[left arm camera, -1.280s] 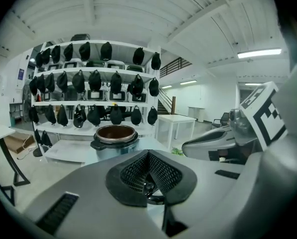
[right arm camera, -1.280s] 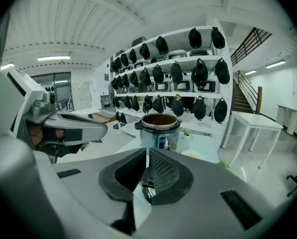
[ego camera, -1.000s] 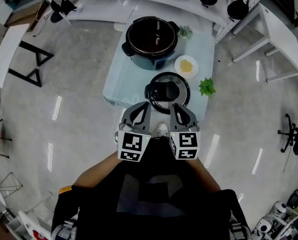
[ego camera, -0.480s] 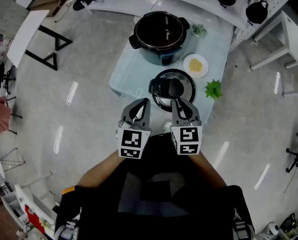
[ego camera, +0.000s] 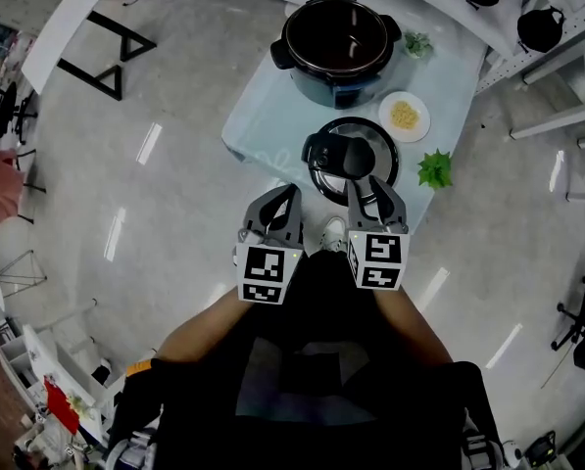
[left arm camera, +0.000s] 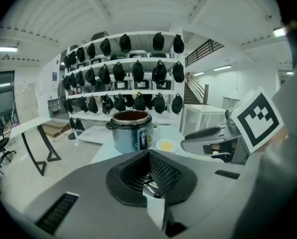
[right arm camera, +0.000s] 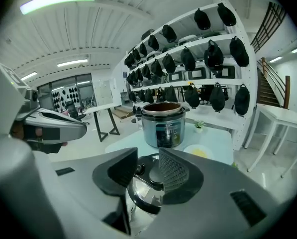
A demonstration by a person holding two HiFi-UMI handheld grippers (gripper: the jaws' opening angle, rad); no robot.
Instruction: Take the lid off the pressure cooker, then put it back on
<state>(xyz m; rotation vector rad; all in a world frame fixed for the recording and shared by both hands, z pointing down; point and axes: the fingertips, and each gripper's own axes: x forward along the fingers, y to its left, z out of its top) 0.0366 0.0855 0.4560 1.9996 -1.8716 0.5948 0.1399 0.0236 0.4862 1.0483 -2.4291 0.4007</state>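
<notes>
The open pressure cooker pot (ego camera: 339, 45) stands at the far end of the pale blue table (ego camera: 263, 130); it also shows in the left gripper view as the pot (left arm camera: 132, 132) and in the right gripper view as the pot (right arm camera: 163, 123). Its black lid (ego camera: 351, 160) lies flat on the table nearer me. My right gripper (ego camera: 373, 194) hangs over the lid's near rim. Its jaws have just been opening, and the lid (right arm camera: 147, 185) with its handle shows through the gap, untouched. My left gripper (ego camera: 277, 213) is beside it, left of the lid, pads (left arm camera: 160, 172) together and holding nothing.
A white plate (ego camera: 405, 116) of yellow food sits right of the pot, a green plant (ego camera: 434, 169) at the table's right edge, and a small plant (ego camera: 416, 42) behind. White shelves with black helmets (left arm camera: 133, 73) line the wall beyond. A black-legged table (ego camera: 76, 37) stands at the left.
Both grippers have sunk a little toward the table's near edge. The right gripper's jaws now stand apart over the lid's rim. The lid and pot have not moved.
</notes>
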